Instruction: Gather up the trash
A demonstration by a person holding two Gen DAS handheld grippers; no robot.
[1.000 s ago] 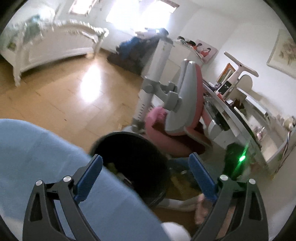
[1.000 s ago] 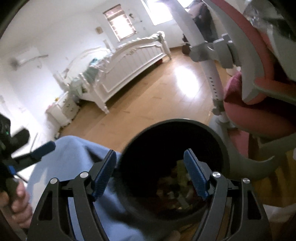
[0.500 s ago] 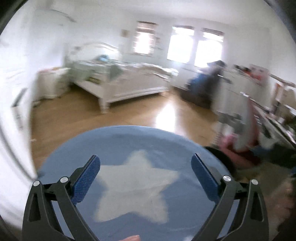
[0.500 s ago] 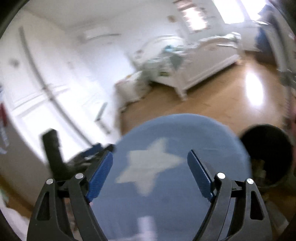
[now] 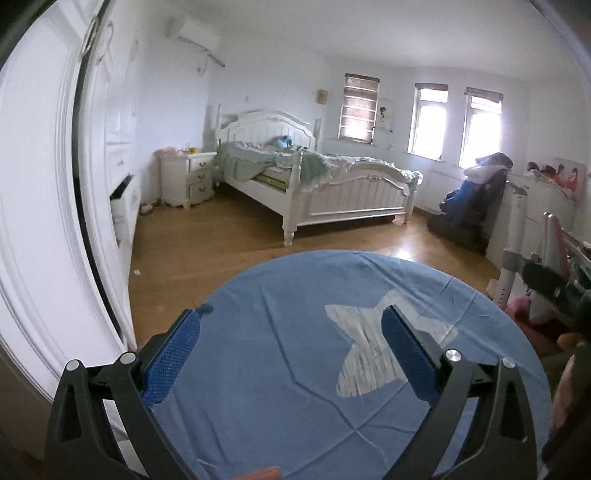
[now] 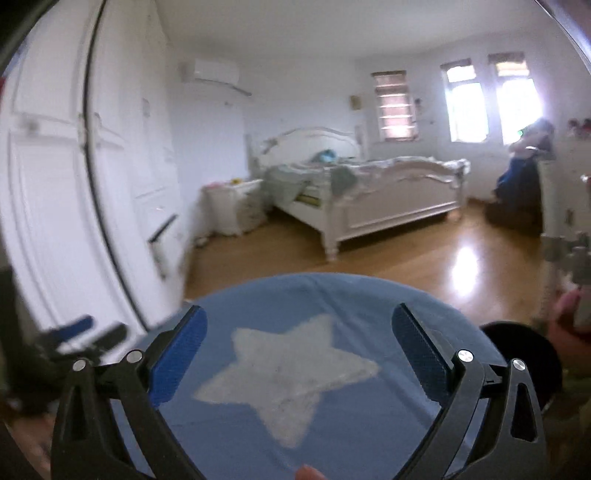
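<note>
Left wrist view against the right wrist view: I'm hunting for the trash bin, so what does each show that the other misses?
Only the left wrist view shows the small scrap on the floor by the wardrobe, and the nightstand drawers sharply.

Only the right wrist view shows the black trash bin, at its right edge beyond the blue star cloth, and the left gripper at far left.

Both show the cloth, the white bed, the windows and the air conditioner.
</note>
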